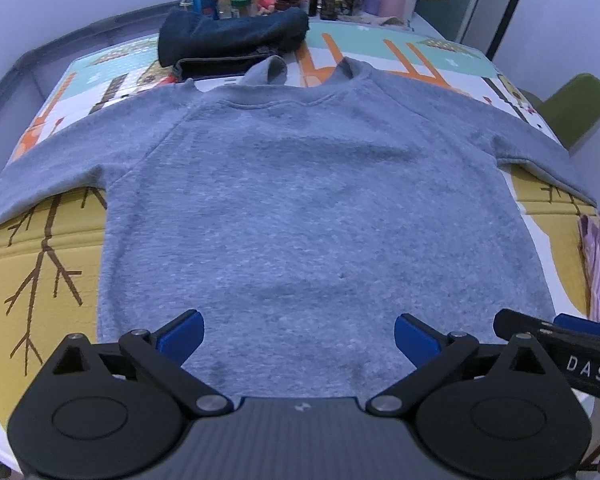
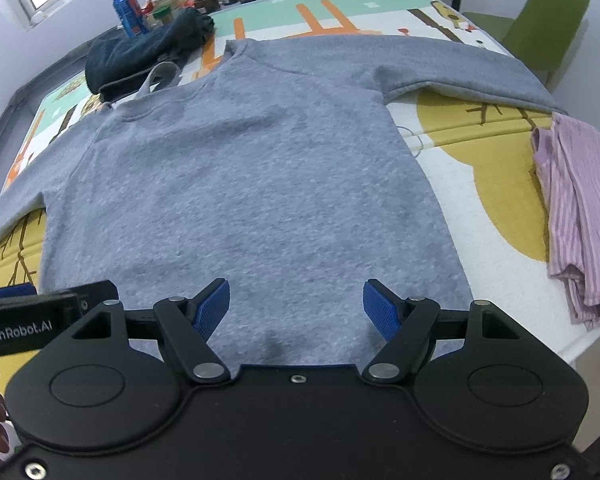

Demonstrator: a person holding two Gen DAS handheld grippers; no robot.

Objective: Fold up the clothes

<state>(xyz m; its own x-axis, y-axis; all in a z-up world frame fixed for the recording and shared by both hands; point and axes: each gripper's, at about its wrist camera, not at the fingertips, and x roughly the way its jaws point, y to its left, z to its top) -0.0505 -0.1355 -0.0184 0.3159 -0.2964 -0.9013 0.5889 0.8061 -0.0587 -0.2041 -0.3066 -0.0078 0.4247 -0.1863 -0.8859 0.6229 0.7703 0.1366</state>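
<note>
Hovering over hem of grey sweatshirt (image 1: 300, 200), spread flat on patterned mat (image 1: 52, 248), sleeves out; left gripper (image 1: 299, 338) jaws wide apart, empty; right gripper (image 2: 296, 304) same; striped pink garment (image 2: 576, 208) at mat's right edge; dark clothes (image 1: 228, 38) beyond collar.

Grey sweatshirt (image 1: 300, 208): long-sleeved, spread flat on the worktop, hem nearest both cameras, neckline at the far end.
Sleeves: stretched out to either side, reaching toward the mat's edges.
Dark garment (image 1: 232, 38): navy, bunched in a heap just beyond the sweatshirt's neck.
Striped garment (image 2: 576, 216): pink and white, crumpled at the right edge, apart from the sweatshirt's body.
</note>
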